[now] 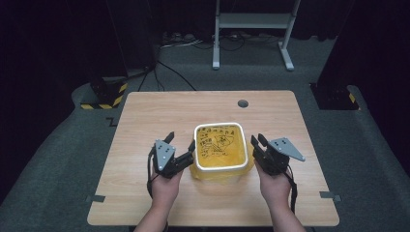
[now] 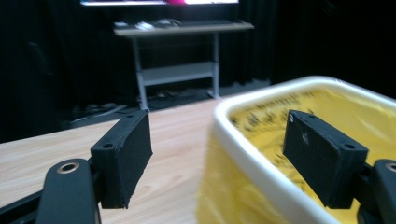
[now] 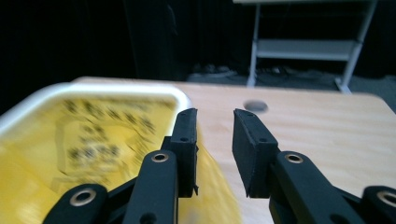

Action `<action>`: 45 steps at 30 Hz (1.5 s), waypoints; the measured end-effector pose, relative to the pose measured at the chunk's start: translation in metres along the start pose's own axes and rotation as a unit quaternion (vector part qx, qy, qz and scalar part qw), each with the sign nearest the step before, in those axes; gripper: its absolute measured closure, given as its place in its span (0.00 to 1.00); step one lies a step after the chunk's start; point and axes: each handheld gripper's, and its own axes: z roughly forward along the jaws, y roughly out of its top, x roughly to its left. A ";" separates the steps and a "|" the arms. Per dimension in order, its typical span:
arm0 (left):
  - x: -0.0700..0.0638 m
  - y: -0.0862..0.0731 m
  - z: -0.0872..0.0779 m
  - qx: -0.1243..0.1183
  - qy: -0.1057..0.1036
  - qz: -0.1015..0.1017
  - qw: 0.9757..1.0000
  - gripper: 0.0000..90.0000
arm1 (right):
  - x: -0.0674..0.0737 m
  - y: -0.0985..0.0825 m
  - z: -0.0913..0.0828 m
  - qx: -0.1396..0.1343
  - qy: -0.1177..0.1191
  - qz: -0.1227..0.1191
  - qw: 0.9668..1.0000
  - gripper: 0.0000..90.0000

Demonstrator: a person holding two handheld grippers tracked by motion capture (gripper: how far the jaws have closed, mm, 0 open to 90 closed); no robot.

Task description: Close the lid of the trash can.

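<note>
Straddling the bin rim, left tongs gape wide

Count of items on view: one wooden table, bearing one round dark hole near its far edge. One white-rimmed bin stands on it, fitted with one yellow printed bag. Two hand-held grippers are present, the left gripper and the right gripper, each with two black jaws and one grey three-cornered plate on top. Two hands hold them, one apiece. Beyond the table stands one white metal frame. Two black-and-yellow striped bases sit on the floor, one at either side
</note>
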 end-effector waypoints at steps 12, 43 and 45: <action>0.002 -0.021 0.030 0.106 -0.012 -0.017 0.994 0.29 | 0.008 -0.033 0.005 0.059 0.017 -0.022 0.998 0.77; 0.117 -0.105 0.005 0.301 0.017 -0.001 0.953 0.00 | -0.112 -0.099 0.019 0.216 0.011 -0.060 0.974 0.22; 0.117 -0.105 0.005 0.298 0.018 -0.003 0.954 0.00 | -0.112 -0.099 0.019 0.217 0.009 -0.059 0.974 0.21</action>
